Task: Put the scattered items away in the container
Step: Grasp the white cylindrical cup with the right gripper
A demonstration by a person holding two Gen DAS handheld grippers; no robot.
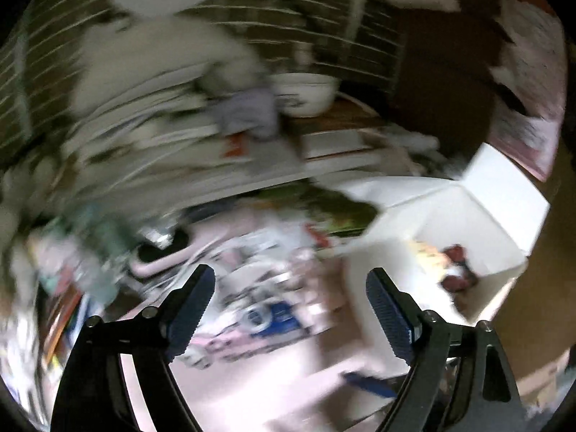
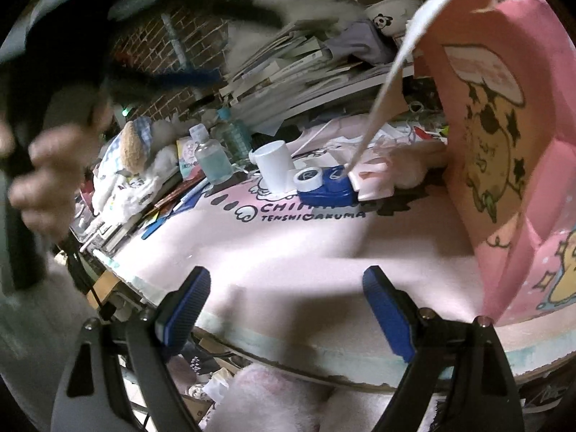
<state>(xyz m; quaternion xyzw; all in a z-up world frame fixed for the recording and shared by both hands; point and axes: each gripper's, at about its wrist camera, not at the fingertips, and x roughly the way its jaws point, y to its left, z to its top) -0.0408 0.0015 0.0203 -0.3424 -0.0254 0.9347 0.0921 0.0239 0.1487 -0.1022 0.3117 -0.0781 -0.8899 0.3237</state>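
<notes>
Both my claws gape with nothing between them: left claw [image 1: 289,311], right claw [image 2: 286,315]. The pink paper bag [image 2: 504,165] stands open, right of my right claw; a blue plastic case [image 2: 325,187] lies ahead.

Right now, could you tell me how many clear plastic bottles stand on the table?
2: a small bottle left of the white cup, and a taller blue-capped one behind it. Clutter may hide more.

Pink cartoon-printed bag [image 2: 504,151], blue case [image 2: 329,189]
</notes>
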